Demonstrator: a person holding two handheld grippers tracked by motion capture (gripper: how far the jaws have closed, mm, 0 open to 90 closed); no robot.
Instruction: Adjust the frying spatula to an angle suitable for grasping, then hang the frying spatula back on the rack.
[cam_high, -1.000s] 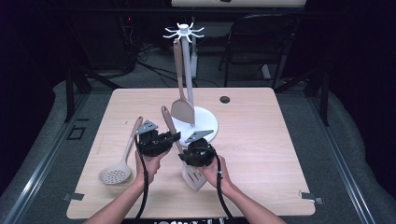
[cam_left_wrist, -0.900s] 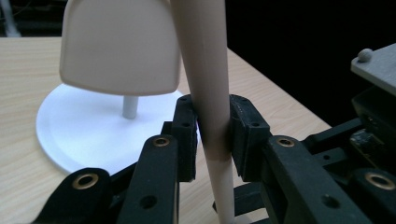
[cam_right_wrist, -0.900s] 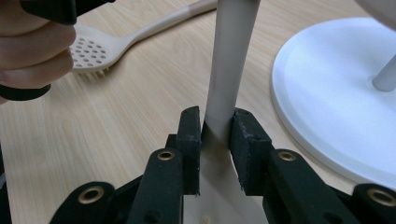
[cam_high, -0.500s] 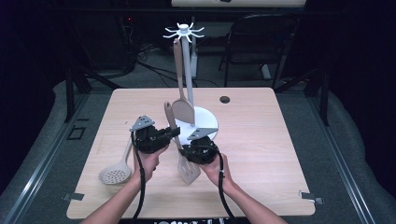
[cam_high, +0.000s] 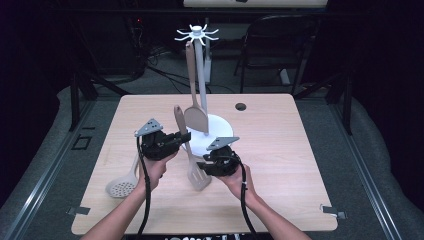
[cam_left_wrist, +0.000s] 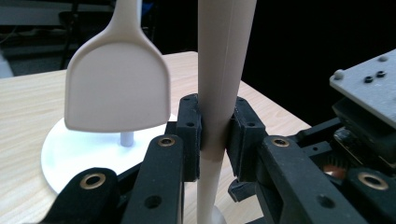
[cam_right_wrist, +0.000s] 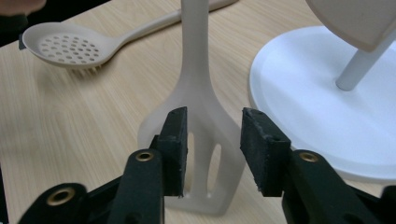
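Leftmost, a beige skimmer (cam_high: 122, 186) with a perforated bowl lay flat on the bench (cam_high: 300, 165) toward its near left corner, its handle running up behind the left gripper (cam_high: 172, 142); the right gripper view showed the same skimmer (cam_right_wrist: 65, 46) resting on the wood. Next, the left gripper sat in the person's left hand (cam_high: 155, 170) over the middle of the bench, and its jaws were clamped on the handle of a slotted spatula (cam_high: 190, 150). From the left gripper view the two black pads (cam_left_wrist: 190, 135) pressed against either side of that handle (cam_left_wrist: 219, 93), which stood nearly upright between them. The spatula's slotted blade (cam_right_wrist: 198, 154) rested with its lower edge on the bench, close to the near side of the white stand base (cam_high: 220, 127).

Further right, the right gripper (cam_high: 212, 165) was in the person's right hand (cam_high: 237, 180), low over the bench beside the blade. Its jaws had just been opening and stood apart in front of the blade, with a clear gap between the pads (cam_right_wrist: 175, 140) and nothing gripped.

Behind both grippers, the stand's round white base sat near the middle of the bench, its pole (cam_high: 201, 85) rising to a ring of hooks (cam_high: 196, 35). A solid beige turner (cam_high: 194, 100) hung from one hook, its blade just above the base. A small dark hole (cam_high: 241, 106) showed in the bench near the far edge.
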